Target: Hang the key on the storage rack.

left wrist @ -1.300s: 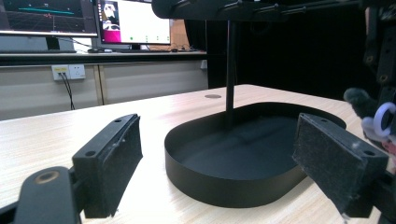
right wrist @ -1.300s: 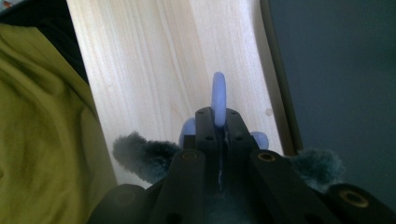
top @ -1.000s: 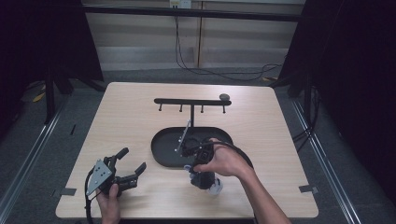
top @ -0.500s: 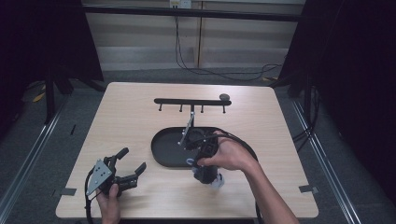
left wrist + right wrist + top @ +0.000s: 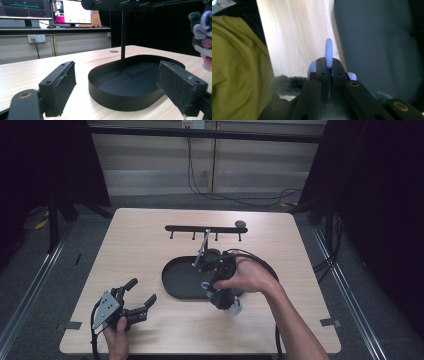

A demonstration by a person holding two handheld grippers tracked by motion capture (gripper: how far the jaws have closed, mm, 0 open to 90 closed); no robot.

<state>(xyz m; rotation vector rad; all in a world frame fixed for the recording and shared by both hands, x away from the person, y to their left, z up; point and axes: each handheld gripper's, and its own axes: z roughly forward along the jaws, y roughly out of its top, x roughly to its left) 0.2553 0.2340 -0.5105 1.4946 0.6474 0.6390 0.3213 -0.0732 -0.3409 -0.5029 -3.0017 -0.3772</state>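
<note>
My right gripper (image 5: 209, 286) hangs over the near rim of the black oval tray (image 5: 175, 287) with its jaws shut on a light blue ring (image 5: 328, 50). A small grey, white and pink plush toy (image 5: 231, 307) dangles from that ring just above the table; it also shows at the right edge of the left gripper view as the plush toy (image 5: 202, 37). In the right gripper view my right gripper (image 5: 328, 65) pinches the ring edge-on, grey fur showing below. My left gripper (image 5: 141, 291) rests open at the table's front left, empty, facing the tray (image 5: 120, 100).
A thin post (image 5: 202, 247) rises from the tray to a black bar with hooks (image 5: 205, 229) behind it. A black cable (image 5: 260, 262) loops by the right hand. Green cloth (image 5: 237, 62) fills the left of the right gripper view. Bare wood lies left and right of the tray.
My right hand has risen and shifted slightly right, lifting the plush toy by its ring. The left gripper has stayed where it was.
</note>
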